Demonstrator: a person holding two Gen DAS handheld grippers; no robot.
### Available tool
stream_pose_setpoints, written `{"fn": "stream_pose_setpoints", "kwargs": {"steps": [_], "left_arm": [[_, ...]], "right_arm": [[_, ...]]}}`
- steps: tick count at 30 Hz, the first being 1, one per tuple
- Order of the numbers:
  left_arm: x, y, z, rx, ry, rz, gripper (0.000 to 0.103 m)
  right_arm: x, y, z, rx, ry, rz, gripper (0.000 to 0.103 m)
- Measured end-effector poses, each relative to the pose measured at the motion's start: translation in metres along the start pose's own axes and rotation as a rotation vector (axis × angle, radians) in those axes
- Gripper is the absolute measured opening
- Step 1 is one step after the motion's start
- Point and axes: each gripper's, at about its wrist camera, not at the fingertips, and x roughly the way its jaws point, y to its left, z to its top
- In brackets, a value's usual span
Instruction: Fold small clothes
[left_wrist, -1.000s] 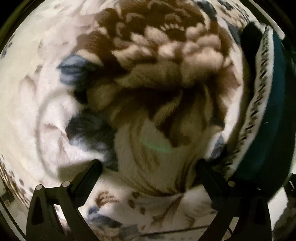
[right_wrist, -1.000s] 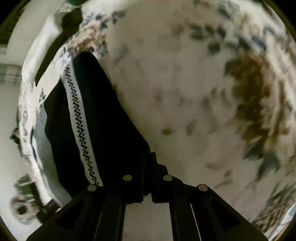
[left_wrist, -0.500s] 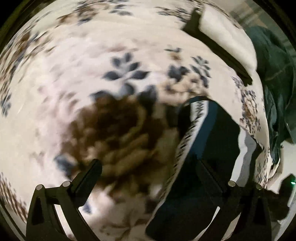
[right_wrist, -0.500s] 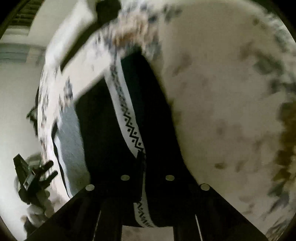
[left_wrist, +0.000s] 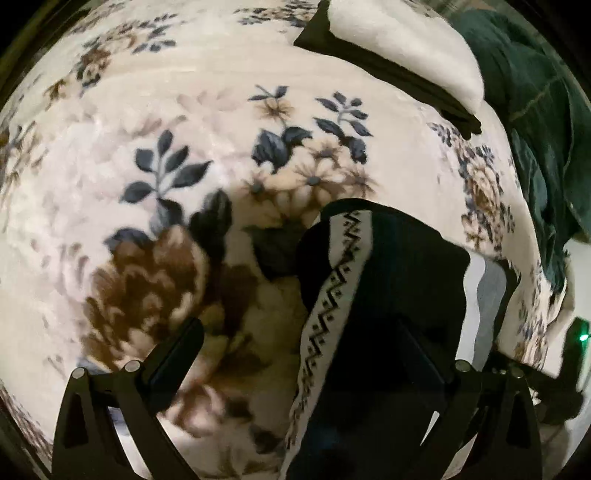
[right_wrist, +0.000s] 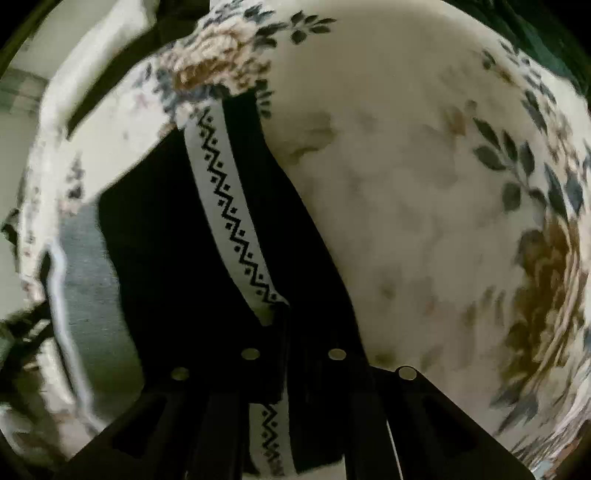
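Note:
A small black garment with a white zigzag-patterned band (left_wrist: 388, 280) lies folded on a floral blanket (left_wrist: 184, 147). It also shows in the right wrist view (right_wrist: 221, 206). My right gripper (right_wrist: 291, 332) is shut on the garment near its banded edge and holds that edge up. My left gripper (left_wrist: 299, 354) is open and empty; its right finger hangs over the black cloth, its left finger over the blanket.
A white pillow (left_wrist: 406, 44) lies at the far edge of the bed, with dark green cloth (left_wrist: 546, 110) to the right. Grey and white cloth (right_wrist: 85, 277) lies under the garment at the bed's edge. The blanket (right_wrist: 424, 203) spreads wide to the right.
My left gripper has pulled back from the blanket, so the garment now fills its lower right view. My right gripper has kept its hold and drawn the banded edge along.

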Motion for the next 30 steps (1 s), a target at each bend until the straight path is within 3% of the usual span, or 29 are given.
{"fn": "stream_pose_setpoints", "kwargs": {"steps": [1, 3, 5, 8, 11, 13, 14, 15, 18, 20, 22, 25, 26, 28, 29, 30], "left_arm": [[-0.002, 0.002, -0.003, 0.006, -0.001, 0.004, 0.103], [-0.007, 0.009, -0.012, 0.003, 0.008, 0.002, 0.103], [-0.009, 0.017, -0.025, -0.013, 0.024, 0.001, 0.103], [-0.009, 0.026, -0.043, -0.046, 0.046, -0.003, 0.103], [-0.005, 0.031, -0.056, -0.087, 0.069, -0.018, 0.103], [-0.004, 0.032, -0.060, -0.111, 0.076, -0.027, 0.103], [-0.004, 0.032, -0.061, -0.117, 0.076, -0.036, 0.103], [-0.004, 0.031, -0.061, -0.116, 0.073, -0.041, 0.103], [-0.003, 0.025, -0.059, -0.098, 0.074, -0.054, 0.103], [-0.003, 0.022, -0.057, -0.100, 0.075, -0.077, 0.103], [-0.001, 0.019, -0.055, -0.102, 0.078, -0.115, 0.103], [0.005, 0.012, -0.052, -0.092, 0.083, -0.135, 0.103], [0.007, 0.011, -0.051, -0.092, 0.086, -0.138, 0.103], [0.010, 0.013, -0.052, -0.107, 0.091, -0.175, 0.103], [0.012, 0.014, -0.052, -0.112, 0.092, -0.196, 0.103], [0.014, 0.014, -0.053, -0.114, 0.091, -0.210, 0.103]], "right_arm": [[-0.016, -0.017, -0.010, 0.077, -0.016, 0.019, 0.023], [-0.034, -0.043, -0.028, 0.183, -0.041, 0.076, 0.056], [-0.042, -0.072, -0.057, 0.338, -0.035, 0.212, 0.075], [-0.016, -0.081, -0.091, 0.496, 0.092, 0.401, 0.075], [0.021, -0.074, -0.100, 0.547, 0.137, 0.428, 0.075], [0.038, -0.059, -0.098, 0.559, 0.147, 0.446, 0.067], [0.035, -0.049, -0.097, 0.535, 0.121, 0.446, 0.027], [0.028, -0.041, -0.095, 0.495, 0.100, 0.421, 0.018], [-0.021, -0.017, -0.093, 0.333, -0.052, 0.284, 0.013], [-0.048, -0.016, -0.098, 0.301, -0.133, 0.213, 0.012], [-0.046, -0.022, -0.094, 0.301, -0.130, 0.137, 0.012], [-0.008, -0.035, -0.094, 0.386, 0.014, 0.209, 0.013], [-0.001, -0.040, -0.096, 0.397, 0.025, 0.245, 0.018], [-0.001, -0.047, -0.102, 0.401, 0.007, 0.280, 0.047], [-0.003, -0.053, -0.109, 0.413, -0.012, 0.323, 0.070], [-0.002, -0.056, -0.115, 0.423, -0.025, 0.381, 0.082]]}}
